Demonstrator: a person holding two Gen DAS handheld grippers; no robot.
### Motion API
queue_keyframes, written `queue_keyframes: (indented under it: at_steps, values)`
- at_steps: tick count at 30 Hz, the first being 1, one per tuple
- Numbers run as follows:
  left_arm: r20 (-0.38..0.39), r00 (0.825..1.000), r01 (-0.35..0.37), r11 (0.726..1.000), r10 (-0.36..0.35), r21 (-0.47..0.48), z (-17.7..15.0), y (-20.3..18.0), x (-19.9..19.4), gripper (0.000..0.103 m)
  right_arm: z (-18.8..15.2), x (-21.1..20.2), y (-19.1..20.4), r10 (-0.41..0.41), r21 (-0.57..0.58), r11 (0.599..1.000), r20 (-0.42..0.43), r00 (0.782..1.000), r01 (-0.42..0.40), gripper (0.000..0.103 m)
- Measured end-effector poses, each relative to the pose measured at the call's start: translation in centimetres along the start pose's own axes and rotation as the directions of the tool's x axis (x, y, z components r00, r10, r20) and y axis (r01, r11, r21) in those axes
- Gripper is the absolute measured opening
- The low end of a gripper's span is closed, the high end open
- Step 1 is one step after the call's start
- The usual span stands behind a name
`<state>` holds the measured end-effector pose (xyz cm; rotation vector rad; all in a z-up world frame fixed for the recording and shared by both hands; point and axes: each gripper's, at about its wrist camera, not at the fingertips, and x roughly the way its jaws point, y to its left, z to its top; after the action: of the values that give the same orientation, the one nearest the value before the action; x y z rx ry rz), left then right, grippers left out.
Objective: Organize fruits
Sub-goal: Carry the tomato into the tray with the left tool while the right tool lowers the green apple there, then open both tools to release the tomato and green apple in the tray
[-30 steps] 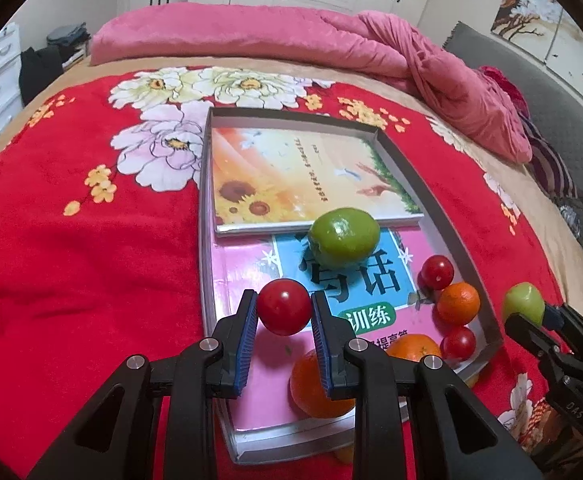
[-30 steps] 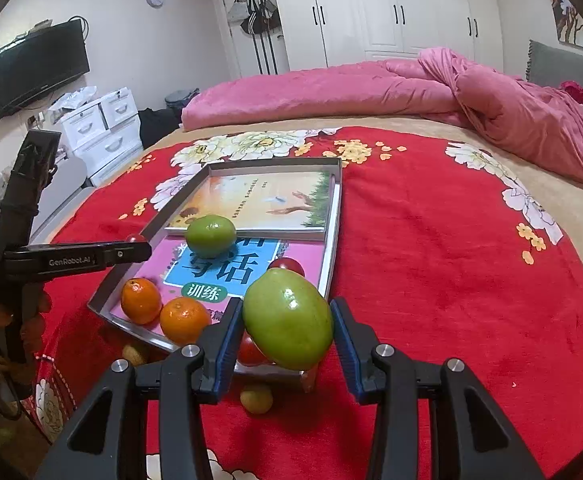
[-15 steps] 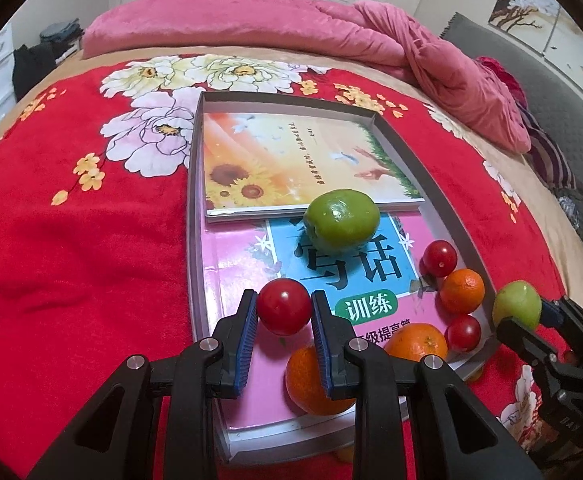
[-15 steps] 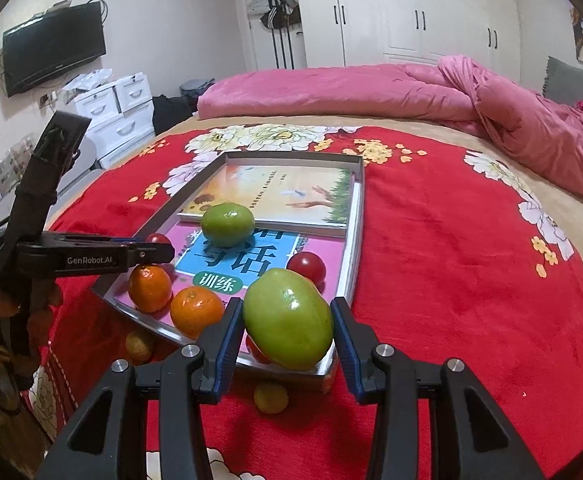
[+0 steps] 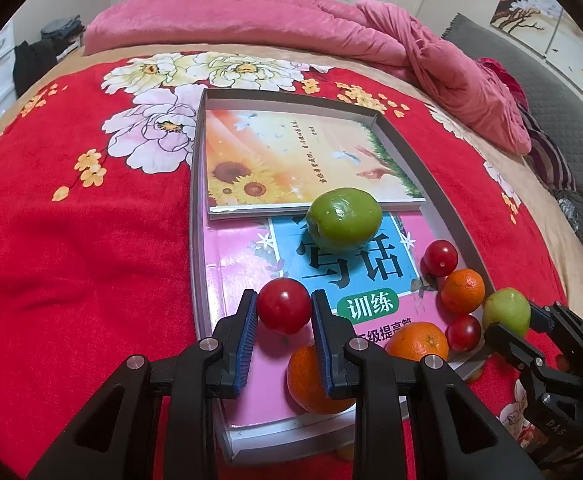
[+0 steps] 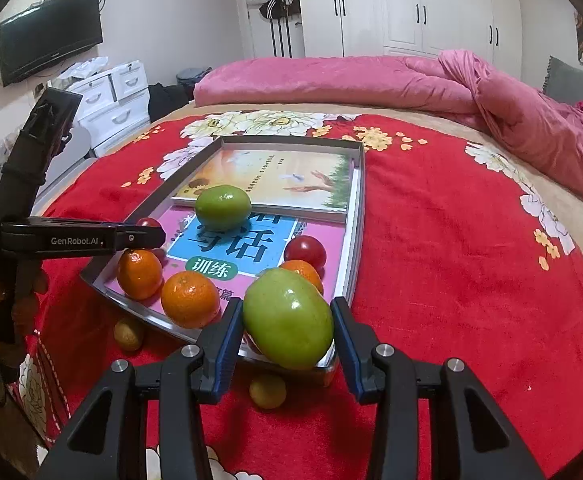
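On the red bedspread lies a shallow grey tray lined with two glossy books; most of the fruit already sits in it. A green fruit rests mid-tray, against the edge of the sunflower book. Three oranges and two tomatoes cluster at the near end.

The left gripper is clenched on a tomato, held over the tray's near left part above the pink book. The right gripper grasps a second green fruit at the tray's near right corner. Both loads look ready to set down, so the sorting seems well along. Two small yellowish fruits lie outside on the cloth, just beside the tray's near edge; these are left to gather.

The tomatoes are smooth, shiny and round; the oranges dimpled and matte; the green fruits oval and waxy. The book covers are slick, so round fruit may roll. The gripper pads are ribbed blue rubber.
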<state>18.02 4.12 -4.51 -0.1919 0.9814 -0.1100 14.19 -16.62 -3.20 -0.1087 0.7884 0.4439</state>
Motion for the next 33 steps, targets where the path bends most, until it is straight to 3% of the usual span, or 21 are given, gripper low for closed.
queue_keyframes:
  at_steps: [5, 12, 18, 21, 33]
  values:
    - [-0.001, 1.0, 0.001, 1.0, -0.001, -0.001, 0.0, 0.1, 0.0, 0.028, 0.0, -0.1, -0.3, 0.013, 0.022, 1.0, 0.0, 1.0, -0.013, 0.045]
    - [-0.001, 1.0, 0.002, 1.0, -0.002, -0.001, 0.0, 0.0, 0.0, 0.028, 0.2, -0.8, -0.5, 0.025, 0.04, 0.999, 0.025, 0.999, -0.026, 0.06]
    - [-0.005, 1.0, 0.009, 1.0, -0.01, -0.006, -0.1, 0.3, 0.0, 0.03, 0.2, -1.1, -0.5, 0.022, 0.042, 0.999, 0.034, 0.999, -0.023, 0.066]
    - [-0.008, 1.0, 0.009, 1.0, -0.009, -0.013, -0.1, 0.4, 0.1, 0.035, 0.1, -1.1, -0.5, 0.02, 0.044, 0.999, 0.031, 0.999, -0.021, 0.067]
    - [-0.008, 1.0, 0.013, 1.0, -0.014, -0.009, -0.2, 0.2, -0.2, 0.039, 0.2, -1.4, -0.9, 0.01, 0.066, 0.998, 0.045, 0.999, -0.013, 0.073]
